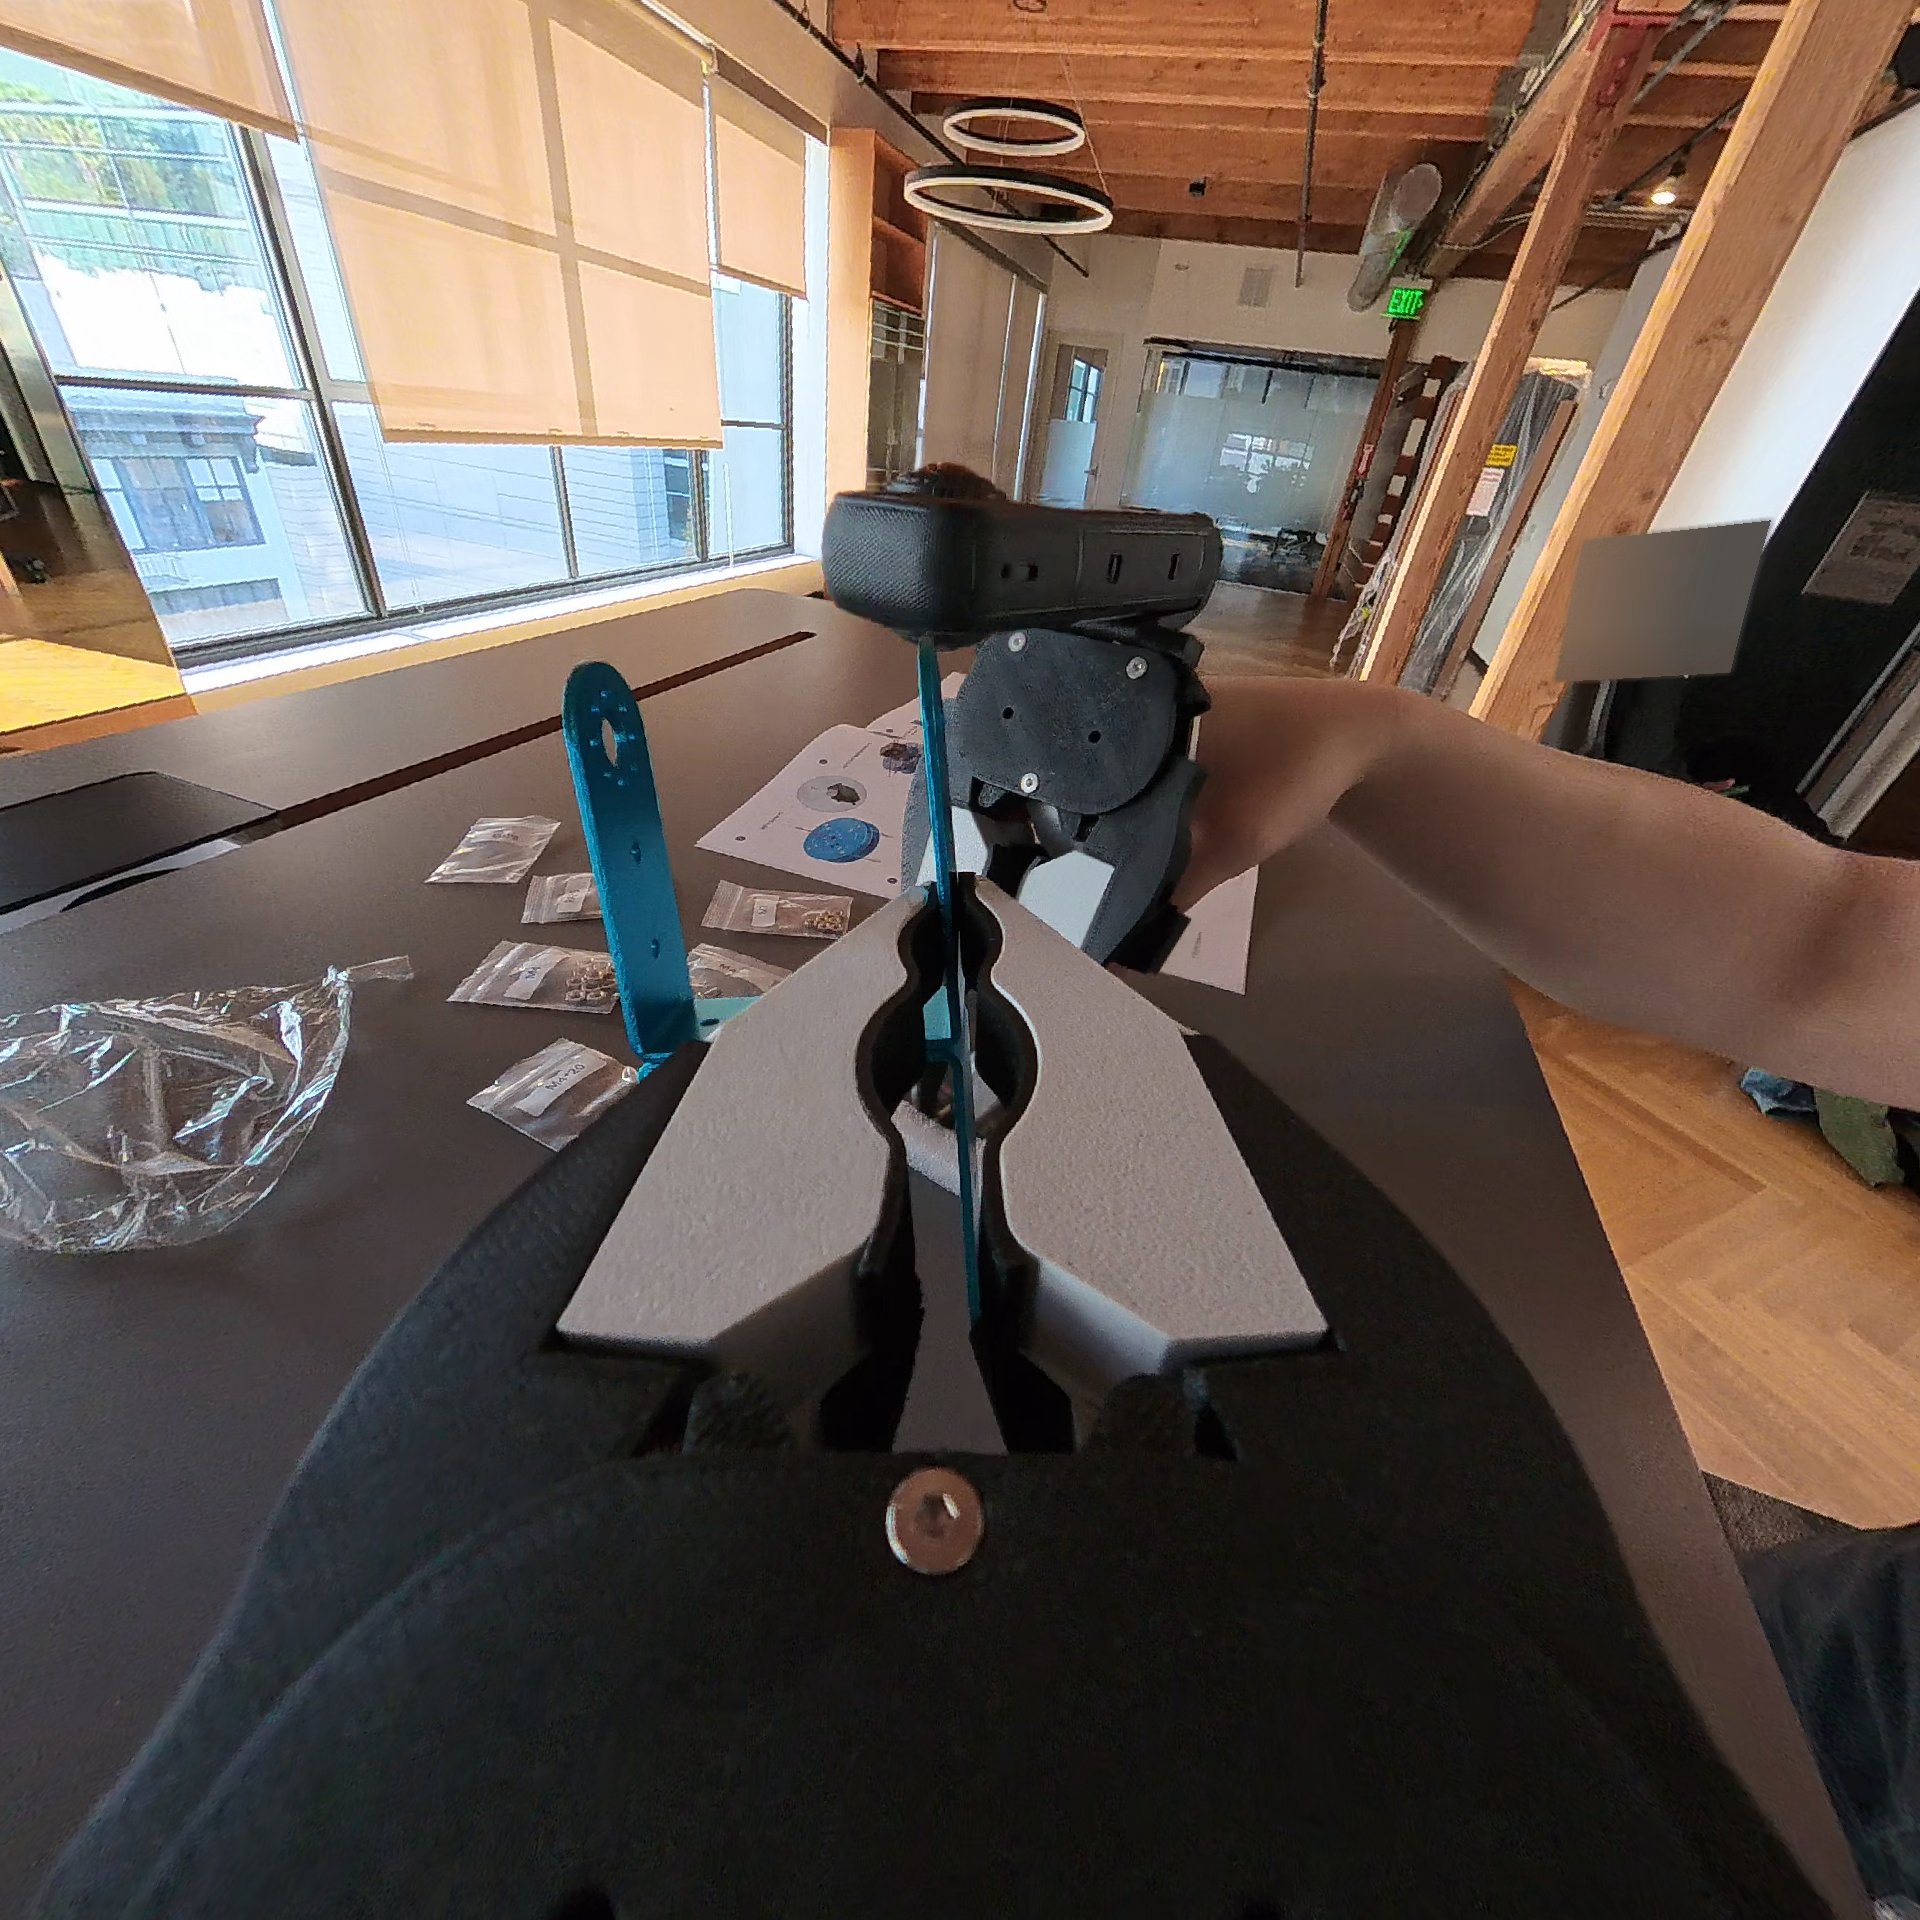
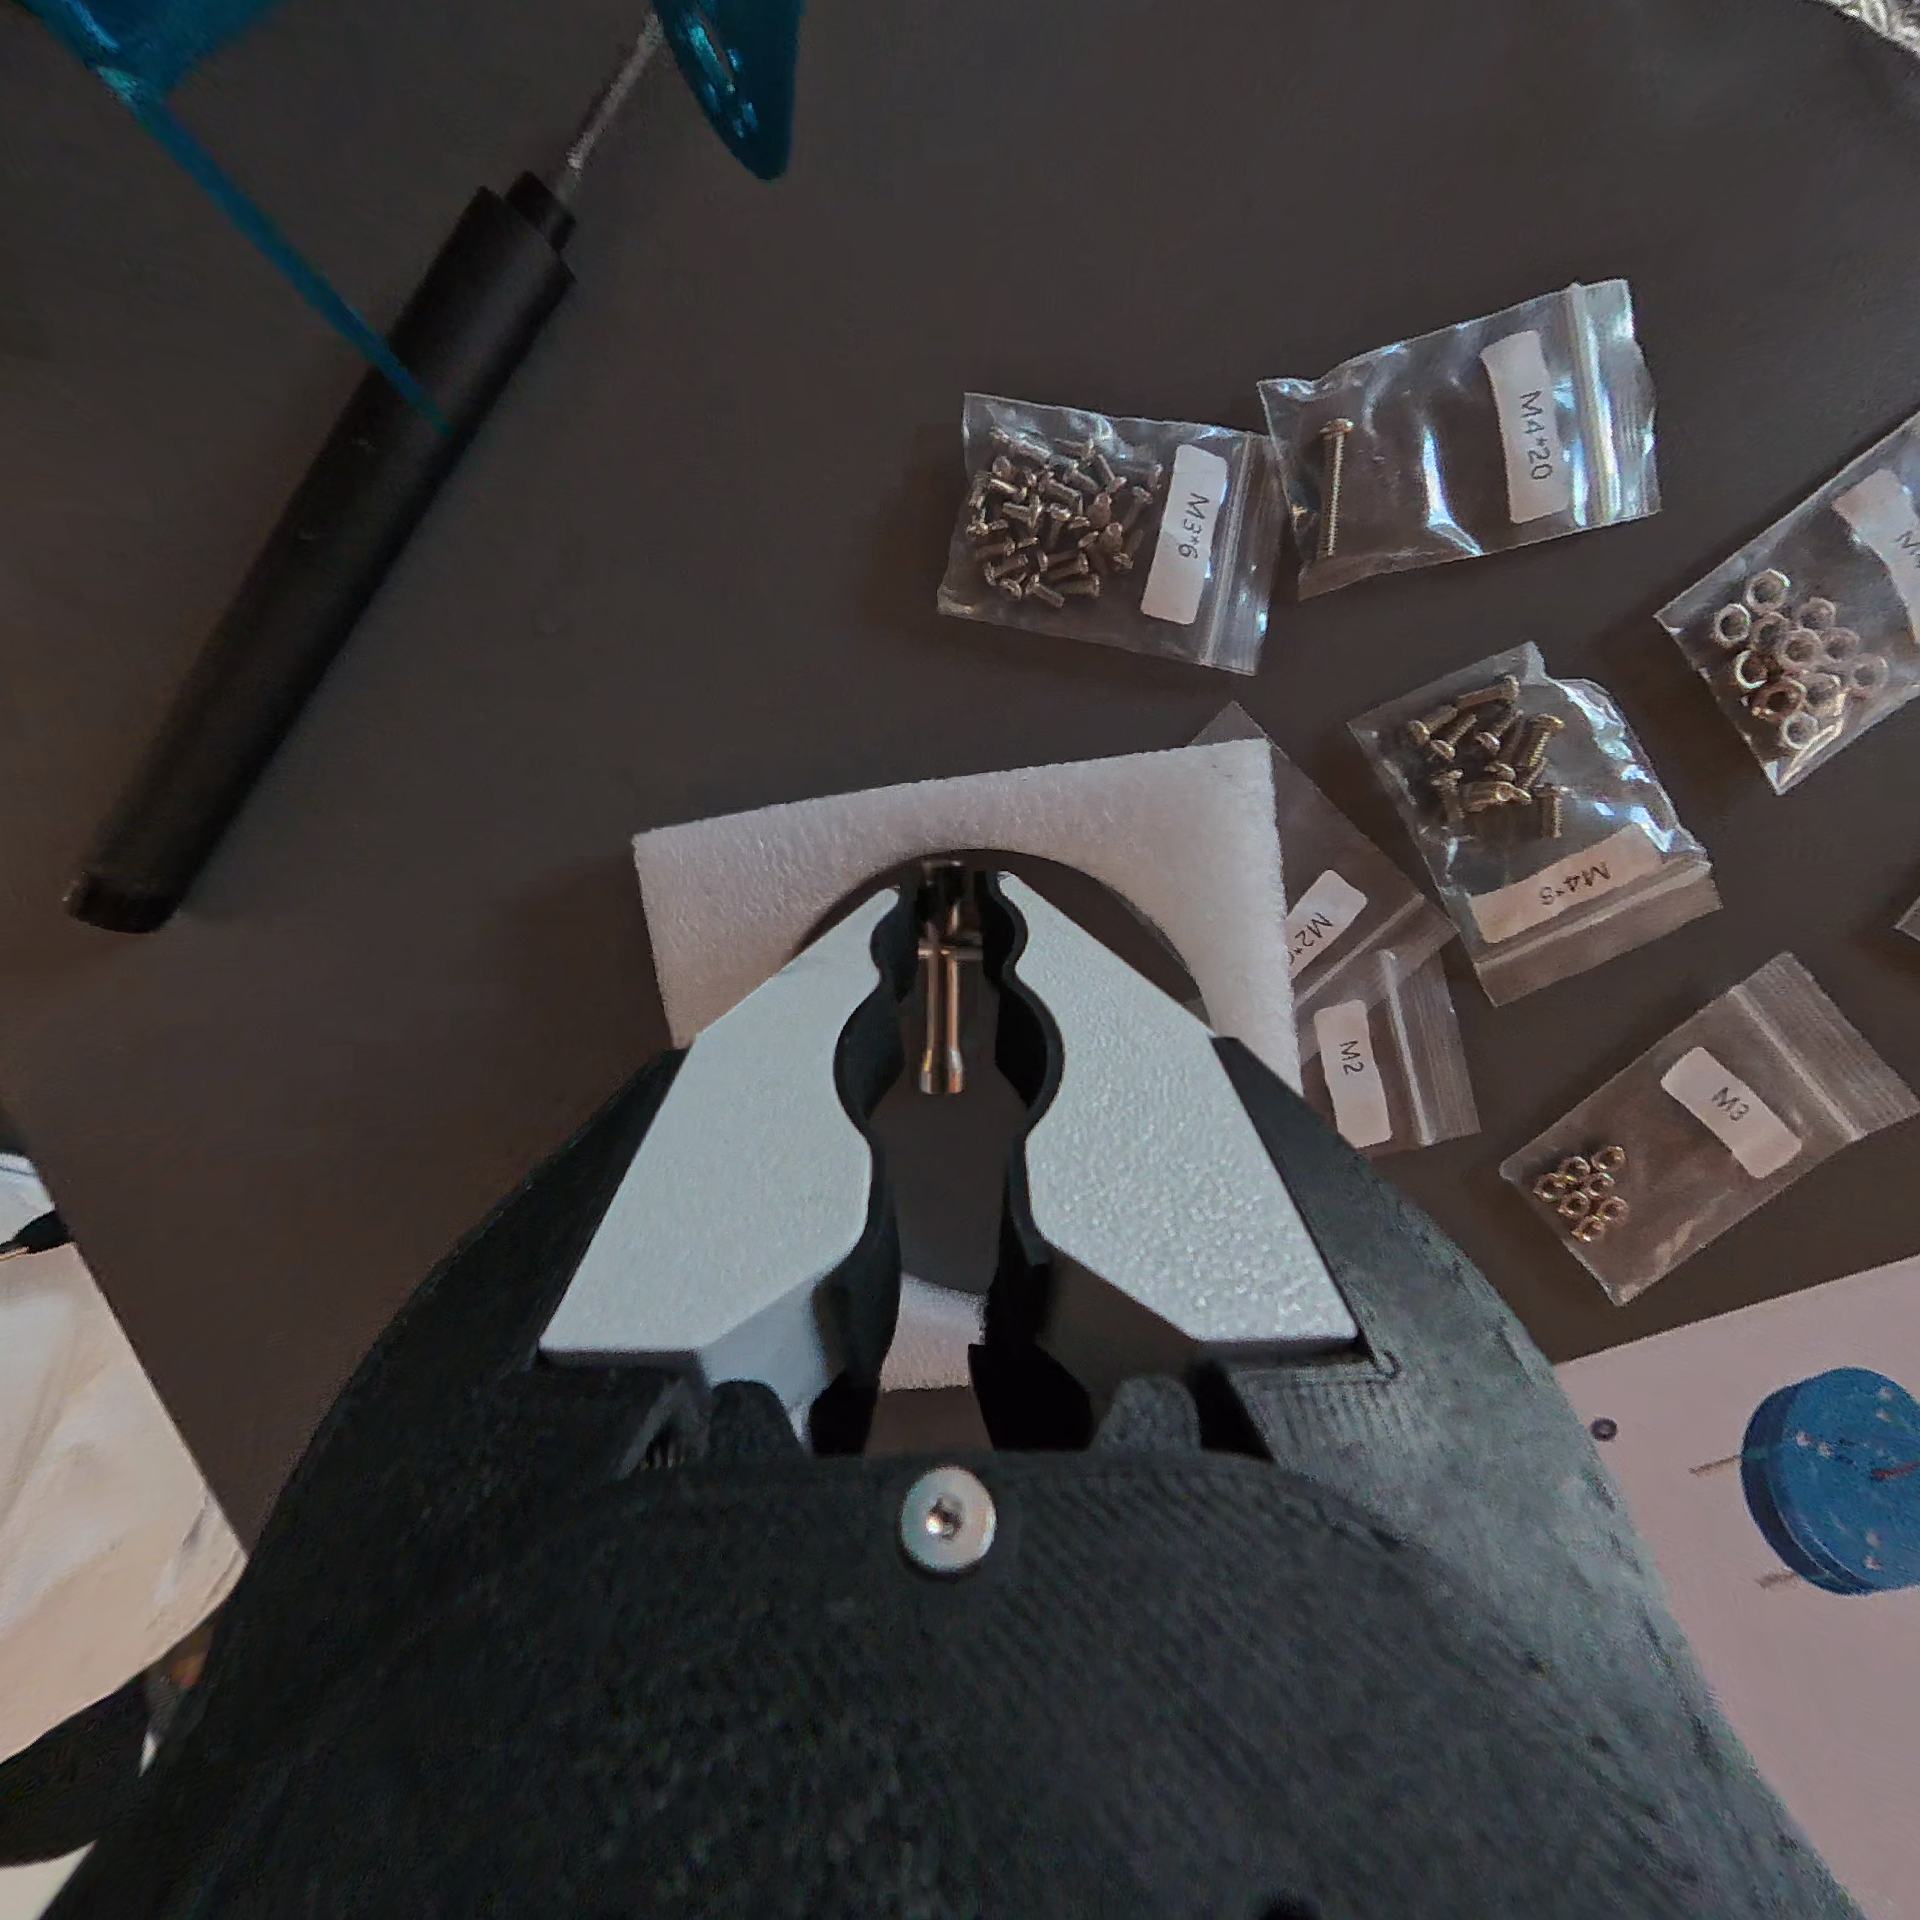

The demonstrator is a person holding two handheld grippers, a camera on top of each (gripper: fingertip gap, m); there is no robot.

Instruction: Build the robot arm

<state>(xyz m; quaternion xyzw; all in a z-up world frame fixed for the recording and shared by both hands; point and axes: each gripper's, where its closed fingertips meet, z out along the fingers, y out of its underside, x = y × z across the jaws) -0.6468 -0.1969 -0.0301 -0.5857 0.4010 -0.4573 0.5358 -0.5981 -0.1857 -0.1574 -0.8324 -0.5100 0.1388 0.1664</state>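
My left gripper (image 1: 948, 914) has its jaws clamped on a teal metal bracket (image 1: 629, 862) standing above the dark surface (image 1: 312, 1351). My right gripper (image 2: 951, 883) jaws pinch a small silver metal pin (image 2: 940, 1023) over white foam (image 2: 935, 821), beside bagged screws (image 2: 1107, 525).

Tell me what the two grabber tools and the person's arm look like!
Each gripper, left and right, has a rough black plastic body, a silver screw in the middle, and two pale grey pointed fingers with wavy black inner edges. The right one carries a black camera on top. The person's arm is bare, no sleeve showing.
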